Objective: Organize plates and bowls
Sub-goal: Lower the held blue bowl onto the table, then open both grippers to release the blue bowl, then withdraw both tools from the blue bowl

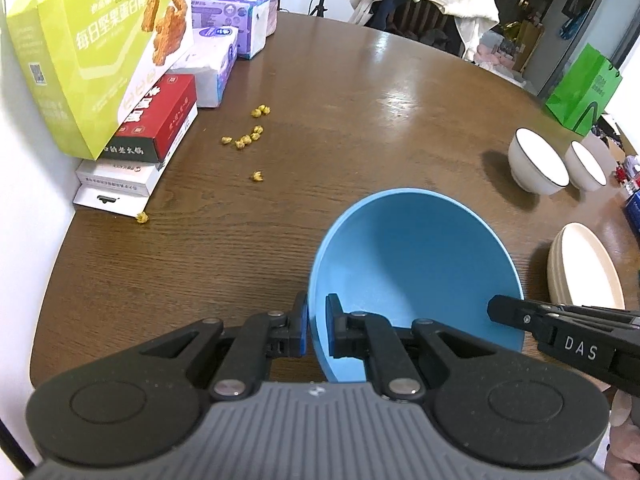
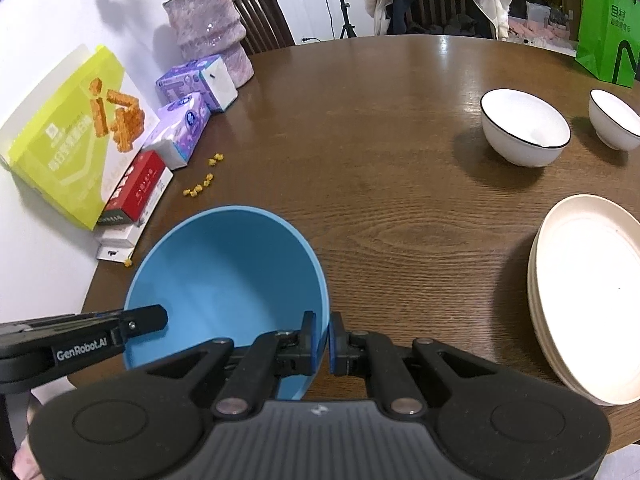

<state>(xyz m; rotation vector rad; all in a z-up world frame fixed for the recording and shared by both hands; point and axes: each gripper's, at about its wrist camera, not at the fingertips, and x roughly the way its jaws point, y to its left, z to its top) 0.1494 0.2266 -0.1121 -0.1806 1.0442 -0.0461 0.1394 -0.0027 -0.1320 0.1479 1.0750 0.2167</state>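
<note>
A: Where's the bowl [image 1: 416, 264] right now?

B: Lower middle of the left wrist view, lower left of the right wrist view. It's blue, empty, and both grippers have it by the rim, on opposite sides.

A: Both clamped?

B: Yes. The left gripper [image 1: 317, 326] has one pad outside the wall and one inside, pinched together on the rim. The right gripper [image 2: 323, 340] does the same on the far side — jaws nearly together with only the thin wall between them.

A: Why two grippers for one bowl?

B: My guess is that it's wide and its wall is thin; a single pinch on the rim would let it swing. Two opposite grips keep it level. Whether its base is on the table [image 2: 400, 184] or just above it, I can't tell — the grippers hide the underside.

A: And the other dishes?

B: Two white bowls with dark rims sit at the upper right of the right wrist view, the nearer [image 2: 525, 128] and the farther [image 2: 614, 120], side by side but apart. A stack of cream plates [image 2: 588, 296] lies at the right edge, lower down, well apart from the blue one.

A: So the sorting isn't done.

B: I'd say not — like is already near like, but the blue bowl stands alone on the left, close to the boxes [image 2: 80, 136] by the wall and some yellow crumbs [image 2: 206, 180]. It likely belongs over by the white bowls.
</note>
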